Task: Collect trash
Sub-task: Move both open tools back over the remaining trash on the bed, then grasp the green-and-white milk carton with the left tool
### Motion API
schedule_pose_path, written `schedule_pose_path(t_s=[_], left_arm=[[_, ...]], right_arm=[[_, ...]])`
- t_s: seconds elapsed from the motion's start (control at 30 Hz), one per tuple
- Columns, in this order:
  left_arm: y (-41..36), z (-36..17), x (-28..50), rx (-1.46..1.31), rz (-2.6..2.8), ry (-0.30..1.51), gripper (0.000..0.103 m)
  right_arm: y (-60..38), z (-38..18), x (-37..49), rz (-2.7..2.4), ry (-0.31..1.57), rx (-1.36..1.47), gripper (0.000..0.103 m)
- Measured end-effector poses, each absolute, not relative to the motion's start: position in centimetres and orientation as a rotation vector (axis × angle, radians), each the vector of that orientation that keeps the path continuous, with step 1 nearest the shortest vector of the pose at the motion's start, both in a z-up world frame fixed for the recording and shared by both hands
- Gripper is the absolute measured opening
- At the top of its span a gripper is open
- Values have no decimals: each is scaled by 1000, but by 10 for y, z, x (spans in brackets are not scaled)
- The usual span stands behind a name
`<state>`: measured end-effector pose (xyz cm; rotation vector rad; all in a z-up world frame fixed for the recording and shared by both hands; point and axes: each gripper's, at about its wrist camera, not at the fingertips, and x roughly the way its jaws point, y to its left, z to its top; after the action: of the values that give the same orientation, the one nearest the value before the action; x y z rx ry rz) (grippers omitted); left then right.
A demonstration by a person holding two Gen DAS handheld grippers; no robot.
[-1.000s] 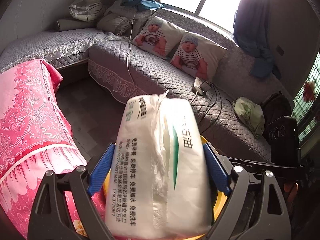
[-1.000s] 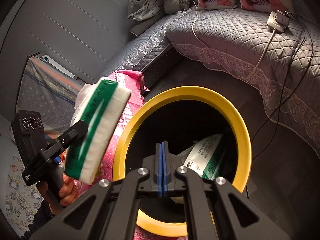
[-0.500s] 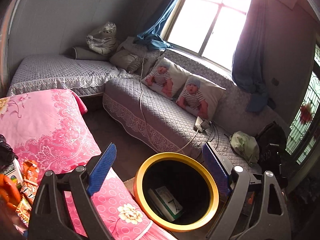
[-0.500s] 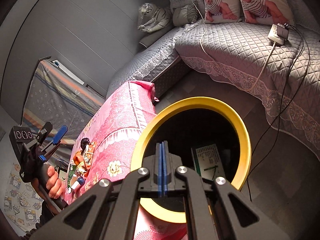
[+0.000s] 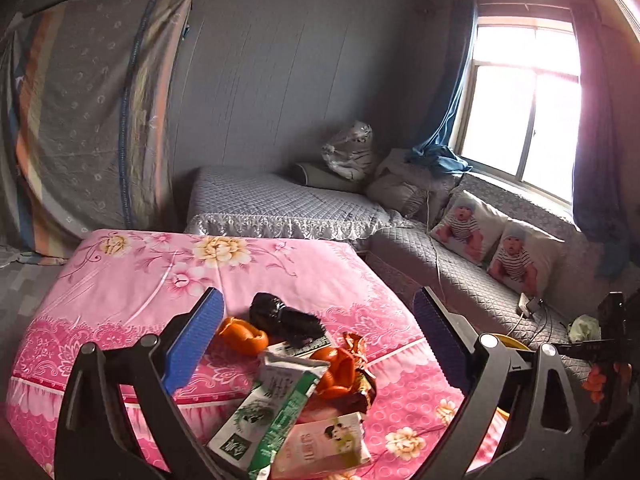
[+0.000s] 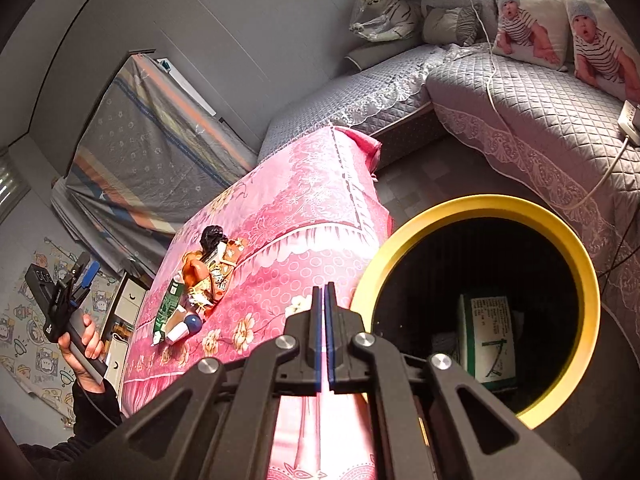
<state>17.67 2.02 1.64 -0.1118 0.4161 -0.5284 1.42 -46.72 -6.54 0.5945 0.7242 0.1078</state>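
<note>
Left gripper (image 5: pixel 316 344), jaws wide and empty, faces trash pile (image 5: pixel 296 380) directly ahead; right gripper (image 6: pixel 323 336), closed empty, is farther.

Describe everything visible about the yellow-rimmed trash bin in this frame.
The trash bin is round, with a thick, smooth yellow rim that looks like plastic and a dark interior. It stands upright on the floor right beside the pink-covered table, between it and the grey sofa. Inside lies a white and green tissue pack printed with text. The shut right tool sits just before the rim; whether they touch cannot be told. The left wrist view shows only a sliver of rim.
</note>
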Motion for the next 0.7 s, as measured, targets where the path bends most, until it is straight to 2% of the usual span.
schedule_pose_path(t_s=[0.2,0.23,0.27,0.33,0.37,0.7], left_arm=[[46,-29,192,11,-519,529,94],[44,-36,196,28,-540,555,94],[41,-42,201,45,-563,578,94],[32,-57,206,81,-617,613,94],[28,-62,209,100,-647,627,94],[-21,-97,230,353,-816,744,94]], right_arm=[[-427,-62,43,204,760,549,2],[-422,-62,45,223,761,548,6],[-417,-62,48,237,759,549,11],[-407,-62,52,260,747,551,48],[-402,-61,54,267,734,553,50],[-356,-64,85,360,791,501,50]])
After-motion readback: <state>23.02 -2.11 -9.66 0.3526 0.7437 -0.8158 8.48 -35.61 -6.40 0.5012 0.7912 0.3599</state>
